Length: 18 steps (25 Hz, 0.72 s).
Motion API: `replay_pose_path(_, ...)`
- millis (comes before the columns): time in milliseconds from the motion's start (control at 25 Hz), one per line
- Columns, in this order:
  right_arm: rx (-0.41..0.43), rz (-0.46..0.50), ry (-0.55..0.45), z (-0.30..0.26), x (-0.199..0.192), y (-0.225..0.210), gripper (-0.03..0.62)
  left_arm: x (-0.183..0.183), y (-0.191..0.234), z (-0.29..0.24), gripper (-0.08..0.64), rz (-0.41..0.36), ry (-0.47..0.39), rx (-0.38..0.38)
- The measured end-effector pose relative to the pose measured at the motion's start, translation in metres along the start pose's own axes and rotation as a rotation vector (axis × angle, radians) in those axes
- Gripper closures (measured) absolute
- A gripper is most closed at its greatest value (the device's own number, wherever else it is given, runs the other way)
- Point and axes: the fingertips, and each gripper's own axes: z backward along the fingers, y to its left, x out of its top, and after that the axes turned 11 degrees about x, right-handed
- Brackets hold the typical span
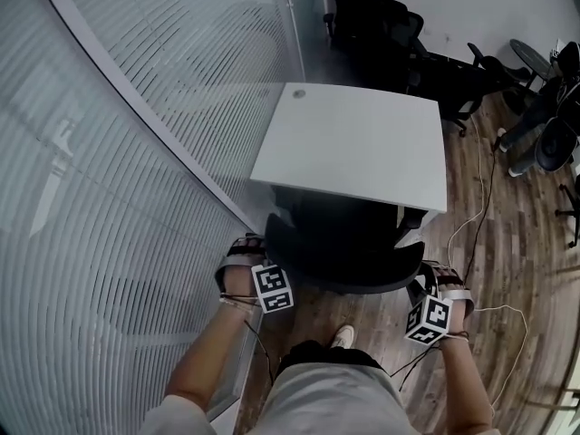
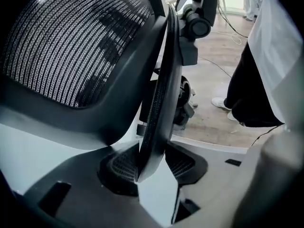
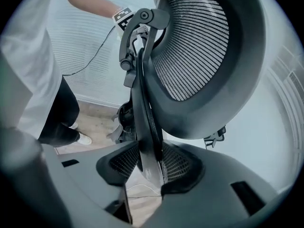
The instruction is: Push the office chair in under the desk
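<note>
A: Left side first. What did the left gripper [image 1: 254, 247] have?

B: Its jaws were clamped on the frame edge of the office chair [image 1: 344, 256], at the backrest's 9 o'clock side. The edge ran straight between the pads.

A: Where was the chair?

B: At 6 o'clock of the white worktop [image 1: 353, 143]. The seat was tucked beneath it, with the backrest [image 2: 80, 46] at the near edge. Looked nearly in.

A: Look of it?

B: Black. Curved mesh backrest in a thick plastic frame, with a hinged bracket behind.

A: Handling?

B: My guess is it was fairly heavy but rolled easily on the wood floor [image 1: 507, 270]. The frame was stiff and the mesh gave, so best to grip the frame and never the mesh. An even push from both sides would keep it from swivelling.

A: Right side?

B: The right gripper [image 1: 433, 277] mirrored that. Its jaws were closed on the frame edge at 3 o'clock.

A: Risks?

B: A white cable [image 1: 480, 216] lay on the floor at 3 o'clock of the chair and could snag a wheel.
</note>
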Motion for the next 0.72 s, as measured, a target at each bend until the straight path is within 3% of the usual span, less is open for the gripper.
replay_pose_path(720,-0.014,-0.040,0.050,-0.040,-0.014,-0.052,0.428,0.018,0.032,-0.061,0.385,-0.036,-0.059,0.018)
